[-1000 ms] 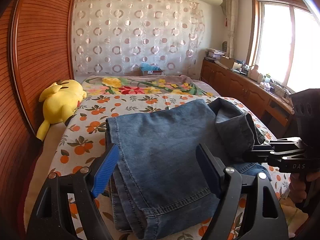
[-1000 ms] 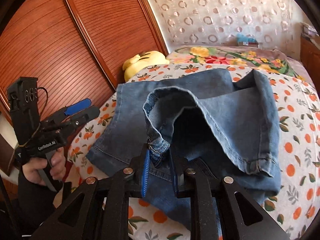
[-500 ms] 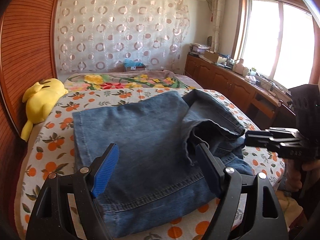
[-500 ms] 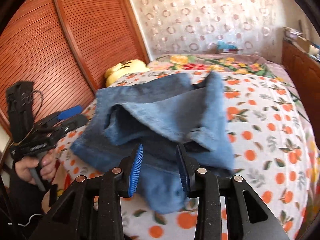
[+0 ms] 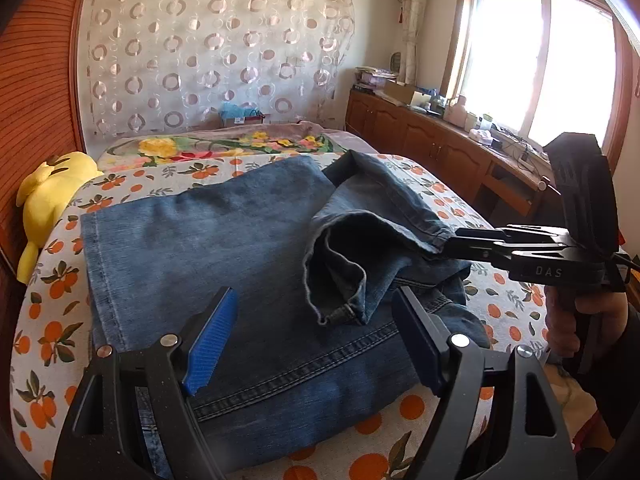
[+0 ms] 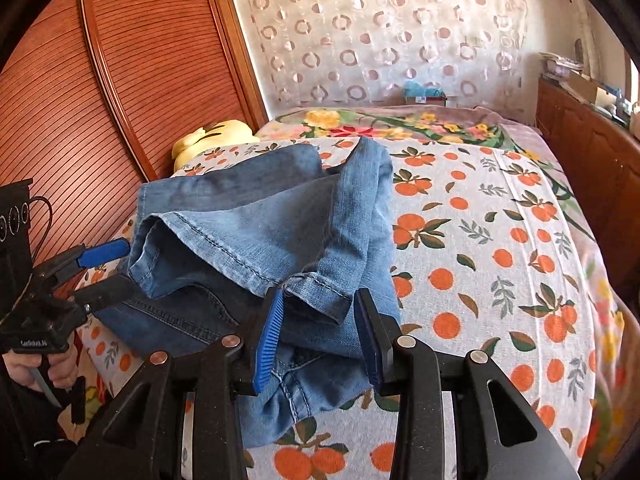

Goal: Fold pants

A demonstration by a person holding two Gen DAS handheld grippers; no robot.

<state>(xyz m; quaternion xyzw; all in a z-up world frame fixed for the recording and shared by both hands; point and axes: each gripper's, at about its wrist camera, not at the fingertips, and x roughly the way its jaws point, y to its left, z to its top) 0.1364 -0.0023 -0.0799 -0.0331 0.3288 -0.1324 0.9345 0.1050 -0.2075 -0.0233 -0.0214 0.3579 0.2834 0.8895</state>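
Blue jeans [image 5: 224, 240] lie partly folded on the orange-print bed sheet [image 5: 44, 308]; they also show in the right wrist view [image 6: 256, 220]. The leg ends lie loosely bunched on top near the right side [image 5: 352, 264]. My left gripper [image 5: 312, 340] is open and empty, low over the near edge of the jeans. My right gripper [image 6: 320, 328] is open, its jaws on either side of a hem fold without pinching it. It shows from the side in the left wrist view [image 5: 460, 246], tips touching the leg hem.
A yellow plush toy [image 5: 48, 196] lies at the bed's left edge by the wooden slatted wall [image 6: 100, 100]. A floral blanket [image 5: 224, 146] covers the far end. Wooden cabinets [image 5: 440, 148] with clutter run under the window on the right.
My right gripper has opened and let go of the leg hem, which dropped onto the jeans. Both grippers drew back toward the near edge of the bed.
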